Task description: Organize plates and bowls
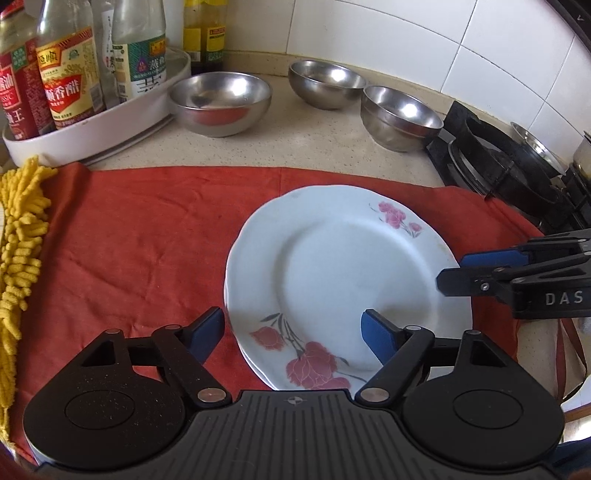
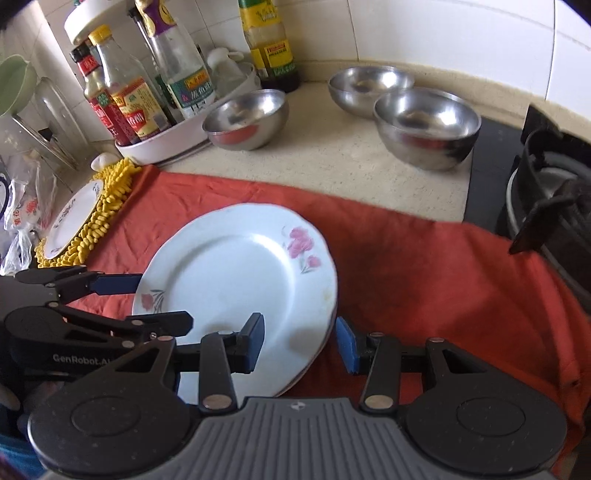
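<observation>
A white plate with pink flowers (image 1: 332, 266) (image 2: 236, 273) lies on a red cloth (image 1: 140, 236), and a second plate's rim shows beneath it. My left gripper (image 1: 293, 336) (image 2: 147, 301) is open and straddles the near left rim, one finger on the cloth side and one over the plate. At the right rim my right gripper (image 2: 301, 341) (image 1: 461, 271) is open too, with the plate's edge between its fingers and a gap to the pads. Three steel bowls (image 1: 221, 99) (image 1: 325, 81) (image 1: 399, 114) stand behind on the counter. Another flowered plate (image 2: 74, 218) rests on a yellow mat (image 2: 103, 206).
A white tray of sauce bottles (image 1: 92, 125) stands at the back left, with one more bottle (image 1: 205, 33) against the tiled wall. A black gas stove (image 1: 517, 166) borders the cloth on the right. Plastic bags (image 2: 22, 206) lie at the far left.
</observation>
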Action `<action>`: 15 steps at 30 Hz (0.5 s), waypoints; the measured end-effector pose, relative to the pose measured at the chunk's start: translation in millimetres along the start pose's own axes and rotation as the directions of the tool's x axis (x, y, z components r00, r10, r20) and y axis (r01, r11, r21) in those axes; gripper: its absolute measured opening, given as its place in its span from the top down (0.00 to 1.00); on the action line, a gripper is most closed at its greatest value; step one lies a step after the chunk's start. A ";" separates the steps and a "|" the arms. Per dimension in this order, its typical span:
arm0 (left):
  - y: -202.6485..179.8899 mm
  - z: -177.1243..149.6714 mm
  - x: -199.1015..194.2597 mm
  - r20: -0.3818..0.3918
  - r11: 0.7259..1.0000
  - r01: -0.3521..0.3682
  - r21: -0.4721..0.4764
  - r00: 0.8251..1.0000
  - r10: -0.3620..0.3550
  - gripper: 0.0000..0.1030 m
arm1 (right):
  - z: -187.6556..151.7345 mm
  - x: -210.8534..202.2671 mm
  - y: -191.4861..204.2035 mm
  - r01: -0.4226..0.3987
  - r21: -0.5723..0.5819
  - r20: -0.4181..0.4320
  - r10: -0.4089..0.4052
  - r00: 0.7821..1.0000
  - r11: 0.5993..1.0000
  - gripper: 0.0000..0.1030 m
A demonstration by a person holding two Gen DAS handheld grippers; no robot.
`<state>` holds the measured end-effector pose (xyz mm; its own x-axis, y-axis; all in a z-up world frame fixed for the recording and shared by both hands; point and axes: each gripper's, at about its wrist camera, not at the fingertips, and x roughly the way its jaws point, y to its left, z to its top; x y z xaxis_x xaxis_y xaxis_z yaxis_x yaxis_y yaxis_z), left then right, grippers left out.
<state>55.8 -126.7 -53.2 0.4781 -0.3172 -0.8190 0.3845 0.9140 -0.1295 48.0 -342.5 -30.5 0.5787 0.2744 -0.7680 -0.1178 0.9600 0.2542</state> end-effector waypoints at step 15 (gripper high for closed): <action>81.8 3.0 -41.1 0.045 0.953 -0.208 -0.221 0.974 0.223 0.16 | 57.6 30.8 70.0 -0.197 -0.158 0.031 0.204 0.978 0.968 0.59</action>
<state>70.0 -39.7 -28.4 0.5867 -0.1166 -0.8014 0.0927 0.9927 -0.0766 104.0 -270.1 -2.5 0.5669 0.4629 -0.6815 -0.3553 0.8837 0.3046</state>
